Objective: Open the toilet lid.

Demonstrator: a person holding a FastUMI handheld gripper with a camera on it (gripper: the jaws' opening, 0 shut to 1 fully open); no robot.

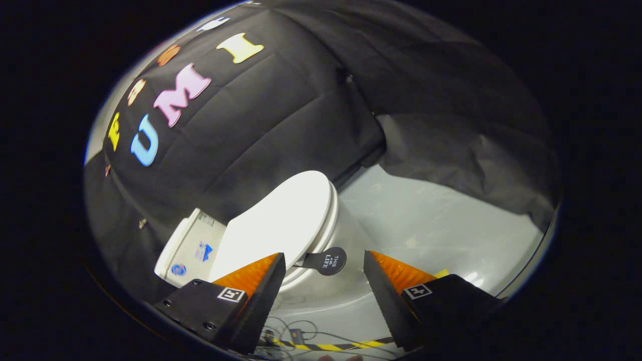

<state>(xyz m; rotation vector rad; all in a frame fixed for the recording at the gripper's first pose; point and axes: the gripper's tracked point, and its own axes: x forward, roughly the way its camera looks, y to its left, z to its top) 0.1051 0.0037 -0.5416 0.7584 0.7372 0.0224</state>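
Observation:
A white toilet stands just ahead of my fingers, tilted in the view. Its lid (281, 220) lies flat and closed on the seat. A small dark round pull tab (328, 260) sticks out from the lid's side edge, just beyond the gap between my fingers. The cistern (188, 248) with its stickers sits behind the lid, beyond my left finger (261, 281). My gripper (325, 273) is open, with a wide gap and nothing between the fingers. The left fingertip overlaps the lid's near edge in the view; whether it touches I cannot tell.
Black cloth walls close in behind and to the side of the toilet. A pale glossy floor (431, 220) spreads past the right finger. Thin cables (296, 331) and a strip of yellow-black tape (331, 346) lie on the floor below the fingers.

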